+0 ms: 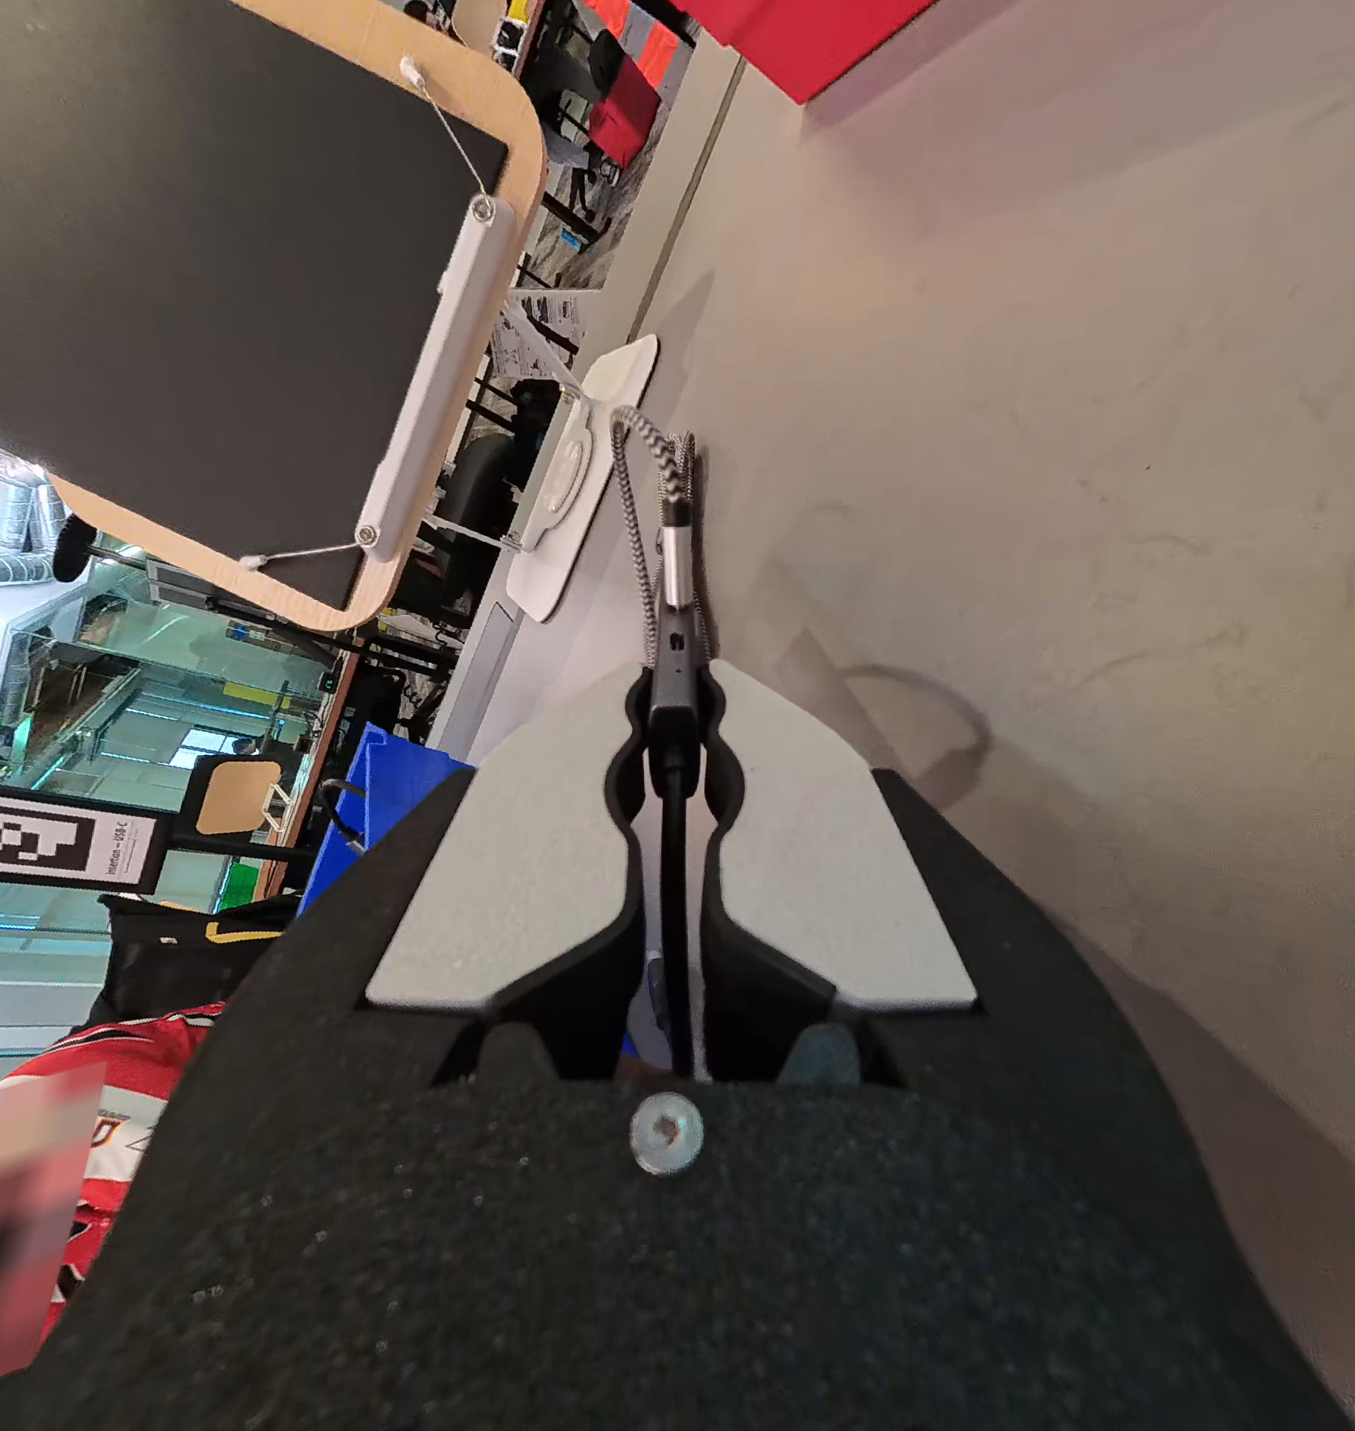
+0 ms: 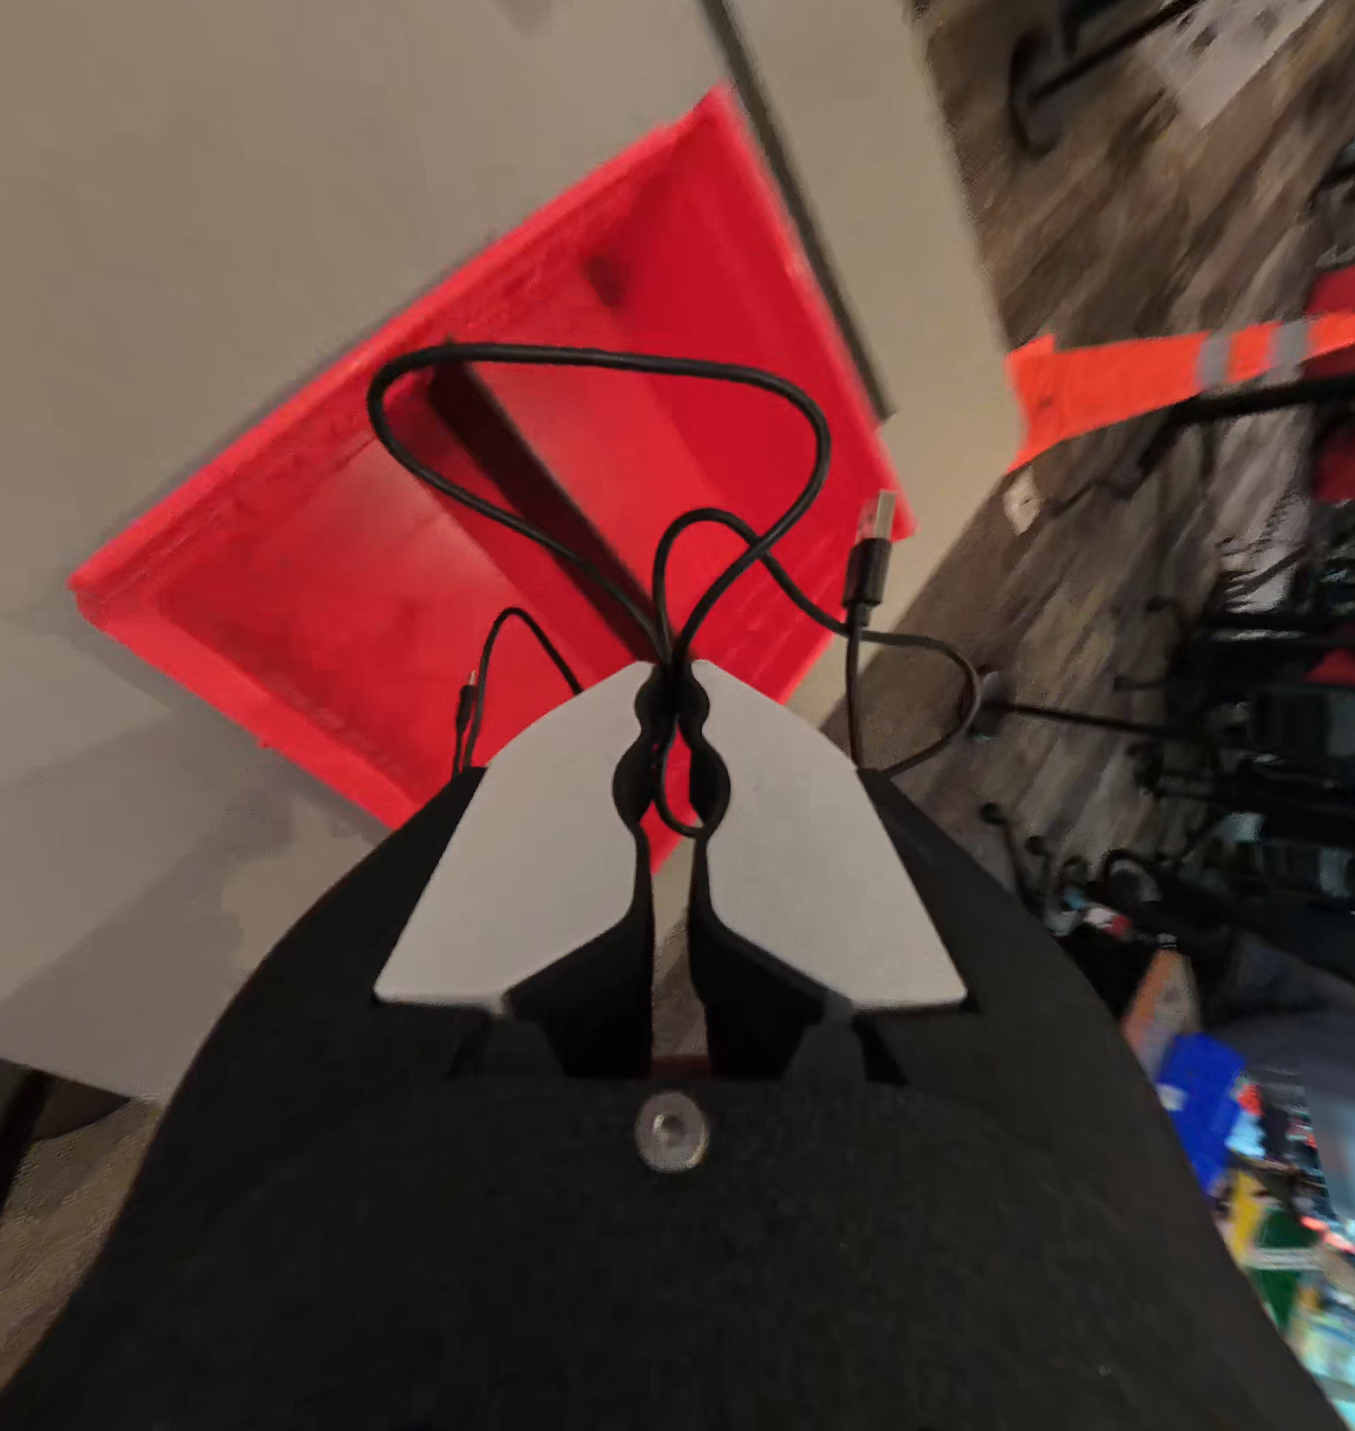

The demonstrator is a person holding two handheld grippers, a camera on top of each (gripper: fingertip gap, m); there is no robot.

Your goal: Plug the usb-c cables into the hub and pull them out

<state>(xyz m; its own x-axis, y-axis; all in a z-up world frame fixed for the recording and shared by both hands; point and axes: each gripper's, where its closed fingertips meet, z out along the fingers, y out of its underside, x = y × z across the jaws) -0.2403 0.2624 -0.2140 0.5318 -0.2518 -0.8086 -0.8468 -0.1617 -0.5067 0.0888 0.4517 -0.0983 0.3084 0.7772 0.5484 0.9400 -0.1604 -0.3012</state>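
A slim dark hub [image 1: 676, 681] is pinched endwise by the left gripper [image 1: 676, 697] above a pale table [image 1: 1085, 464], with a braided cable [image 1: 643, 495] plugged into its far end by a silver connector [image 1: 673, 561]. A thin black cable [image 2: 597, 464], light and limp, is bunched in the clamped right gripper [image 2: 670, 697] over a red bin [image 2: 426, 542]; its stiff plug [image 2: 868, 557] is judged the better hold.

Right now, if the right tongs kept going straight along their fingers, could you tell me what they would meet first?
Probably the red bin: it lies straight ahead of the right tongs, which are shut on a bundled black cable. Depth is unclear.
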